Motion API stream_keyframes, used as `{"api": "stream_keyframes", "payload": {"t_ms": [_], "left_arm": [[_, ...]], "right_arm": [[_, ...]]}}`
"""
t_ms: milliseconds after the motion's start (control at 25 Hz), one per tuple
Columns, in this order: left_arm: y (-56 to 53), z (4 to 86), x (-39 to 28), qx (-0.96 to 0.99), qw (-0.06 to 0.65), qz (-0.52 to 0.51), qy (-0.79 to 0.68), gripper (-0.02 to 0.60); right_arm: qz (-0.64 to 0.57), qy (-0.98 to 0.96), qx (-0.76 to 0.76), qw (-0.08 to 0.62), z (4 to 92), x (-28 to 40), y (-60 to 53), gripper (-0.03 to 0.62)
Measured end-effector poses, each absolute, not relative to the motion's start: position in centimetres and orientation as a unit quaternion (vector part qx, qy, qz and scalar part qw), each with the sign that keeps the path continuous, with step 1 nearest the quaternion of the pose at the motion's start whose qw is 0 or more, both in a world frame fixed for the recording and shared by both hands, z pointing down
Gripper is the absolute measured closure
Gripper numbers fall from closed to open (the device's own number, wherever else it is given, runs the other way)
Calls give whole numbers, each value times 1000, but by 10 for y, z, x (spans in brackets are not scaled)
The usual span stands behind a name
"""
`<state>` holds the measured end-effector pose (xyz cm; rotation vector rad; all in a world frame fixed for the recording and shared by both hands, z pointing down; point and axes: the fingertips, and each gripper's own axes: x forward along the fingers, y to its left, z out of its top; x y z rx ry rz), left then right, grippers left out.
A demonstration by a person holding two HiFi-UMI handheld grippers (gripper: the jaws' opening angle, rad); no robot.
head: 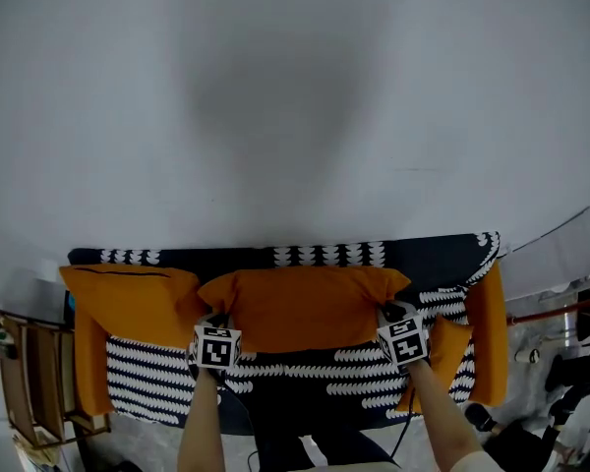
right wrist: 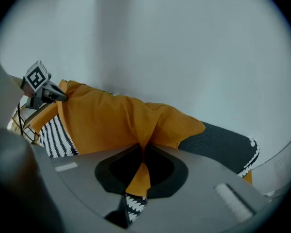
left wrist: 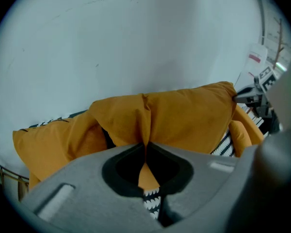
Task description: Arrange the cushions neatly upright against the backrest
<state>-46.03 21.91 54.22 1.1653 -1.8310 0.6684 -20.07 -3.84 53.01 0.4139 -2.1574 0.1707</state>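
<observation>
1. A sofa [head: 334, 386] covered in black-and-white patterned cloth is seen set against a white wall [head: 295, 116].
2. The middle cushion [head: 305, 308], orange and wide, is laid lengthwise across the middle of the sofa, against the backrest [head: 438, 256].
3. The left gripper [head: 217, 323] is closed on the middle cushion. A fold of orange cloth at the cushion's lower left corner is pinched between the jaws, as is shown plainly in the left gripper view.
4. The right gripper [head: 397, 318] is likewise clamped on the middle cushion. A fold at its right corner is caught between the jaws.
5. A second orange cushion, the left cushion [head: 128, 303], is found at the left end of the sofa, just beside the middle cushion and draped down over the seat's left edge.
6. A small cushion [head: 446, 347] is seen near the right end of the seat, just beside the right gripper.
7. An end cushion [head: 488, 327] is stood upright along the sofa's right edge.
</observation>
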Motion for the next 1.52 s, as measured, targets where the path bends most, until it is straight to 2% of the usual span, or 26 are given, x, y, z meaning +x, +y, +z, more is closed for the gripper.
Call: {"api": "stream_keyframes", "payload": {"t_ms": [240, 360, 480, 600, 760, 880, 1040, 1200, 1360, 1480, 1520], "left_arm": [[227, 560, -465, 449, 437, 239, -741, 561], [226, 561, -471, 440, 436, 239, -748, 534], [228, 556, -477, 434, 430, 234, -756, 488], [230, 547, -482, 436, 416, 232, -764, 463], [227, 526, -485, 434, 389, 220, -782, 453], [218, 504, -483, 443, 369, 196, -793, 453], [205, 473, -474, 460, 342, 171, -801, 453], [190, 440, -458, 483, 310, 161, -803, 454], [174, 395, -443, 498, 265, 129, -816, 492], [166, 362, -432, 510, 236, 103, -821, 520], [164, 351, -428, 515, 227, 97, -821, 523]], "right_arm": [[91, -870, 188, 447, 544, -205, -40, 536], [100, -868, 202, 443, 545, -204, -46, 508], [108, -869, 222, 429, 539, -203, -54, 446], [114, -874, 240, 406, 528, -202, -59, 329], [106, -881, 256, 382, 510, -199, -64, 321], [101, -887, 266, 363, 492, -197, -65, 335], [93, -892, 291, 333, 463, -192, -64, 413], [81, -901, 312, 291, 427, -186, -57, 462], [71, -908, 332, 245, 385, -179, -49, 516], [63, -913, 346, 208, 351, -172, -43, 585], [61, -914, 350, 196, 341, -171, -40, 585]]}}
